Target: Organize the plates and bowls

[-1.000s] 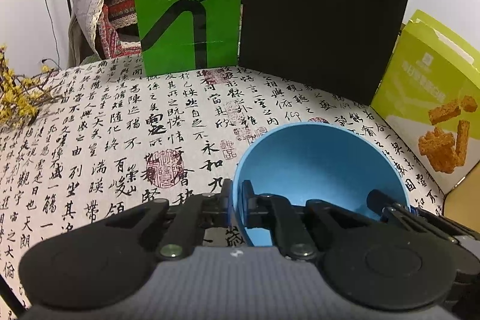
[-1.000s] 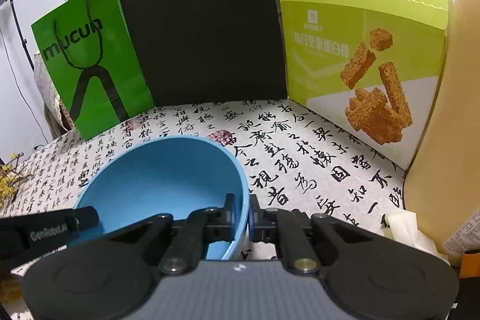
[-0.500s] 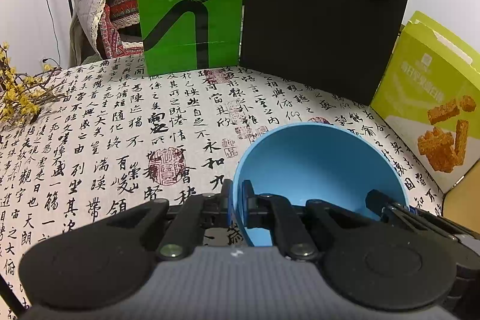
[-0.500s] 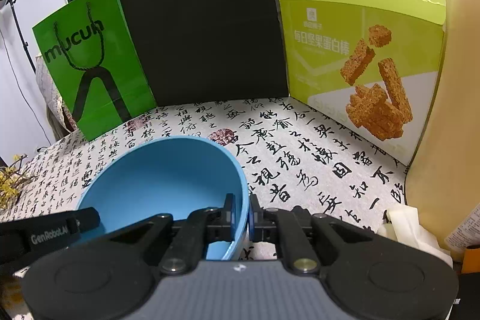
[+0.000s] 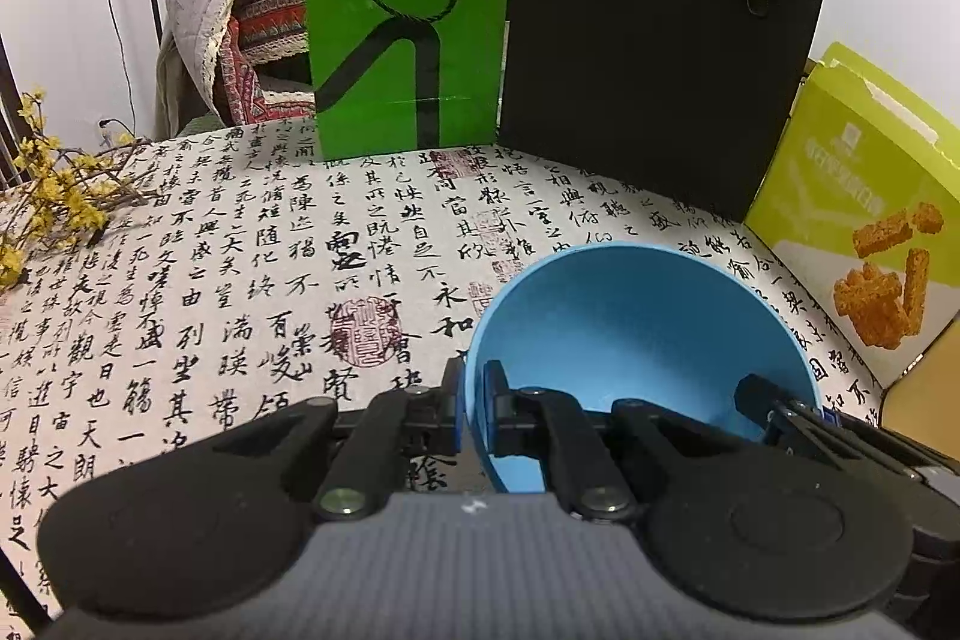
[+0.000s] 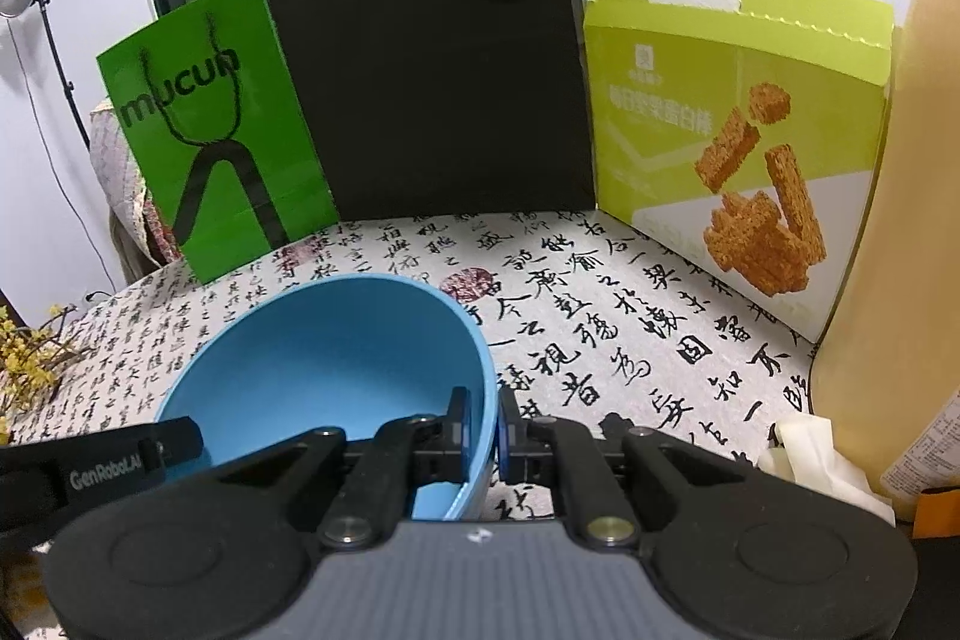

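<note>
We pinch the blue bowl [image 5: 636, 334] between us, left tool [image 5: 472, 403] and right tool [image 6: 483, 427] each clamped on opposite rims. It is empty. Beyond it, the counter [image 5: 240, 268]; farther, green bag [image 5: 408, 10], black bag [image 6: 420, 70], snack box [image 6: 738, 142].

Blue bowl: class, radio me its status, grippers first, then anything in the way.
Left gripper and right gripper shut on opposite rims of the blue bowl. Bowl tilted, over the tablecloth. Nothing in the way; bags and box stand behind.
</note>
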The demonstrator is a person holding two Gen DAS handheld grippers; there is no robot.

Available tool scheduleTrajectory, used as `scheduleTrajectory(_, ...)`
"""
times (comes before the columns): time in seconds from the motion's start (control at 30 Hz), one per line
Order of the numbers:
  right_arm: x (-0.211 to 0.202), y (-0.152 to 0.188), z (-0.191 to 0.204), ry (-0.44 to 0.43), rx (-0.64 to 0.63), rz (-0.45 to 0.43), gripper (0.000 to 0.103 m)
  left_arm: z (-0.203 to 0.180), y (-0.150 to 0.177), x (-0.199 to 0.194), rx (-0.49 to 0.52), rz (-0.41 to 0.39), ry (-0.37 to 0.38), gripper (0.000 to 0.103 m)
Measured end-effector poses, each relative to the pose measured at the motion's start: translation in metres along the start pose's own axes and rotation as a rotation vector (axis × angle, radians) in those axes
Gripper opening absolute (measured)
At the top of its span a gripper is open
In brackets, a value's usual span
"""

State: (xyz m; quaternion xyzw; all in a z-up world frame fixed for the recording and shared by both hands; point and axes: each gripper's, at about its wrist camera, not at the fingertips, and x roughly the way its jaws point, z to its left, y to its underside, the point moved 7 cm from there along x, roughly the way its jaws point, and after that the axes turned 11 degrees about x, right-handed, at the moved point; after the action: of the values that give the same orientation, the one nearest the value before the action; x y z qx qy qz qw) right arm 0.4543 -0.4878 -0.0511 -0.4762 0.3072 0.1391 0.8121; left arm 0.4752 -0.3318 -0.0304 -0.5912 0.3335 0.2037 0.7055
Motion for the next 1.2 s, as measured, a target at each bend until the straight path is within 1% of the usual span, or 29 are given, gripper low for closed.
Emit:
scheduleTrajectory(0.47, -0.031, 0.012, 0.012, -0.026, 0.021, -0.009, 0.008, 0.012, 0.006, -0.036, -0.002, -0.033, -0.023, 0.007)
scheduleTrajectory(0.83, -0.073, 0.021, 0.024, -0.035, 0.010, -0.040, 0.008, 0.026, 0.019, -0.076, -0.014, -0.068, -0.018, 0.007)
scheduleTrajectory(1.0, -0.094, 0.027, 0.035, -0.042, 0.000, -0.050, 0.008, 0.037, 0.024, -0.097, -0.025, -0.086, -0.021, 0.007)
scheduleTrajectory(1.2, -0.117, 0.037, 0.052, -0.044, -0.026, -0.067, 0.008, 0.055, 0.040, -0.119, -0.045, -0.100, -0.017, 0.007)
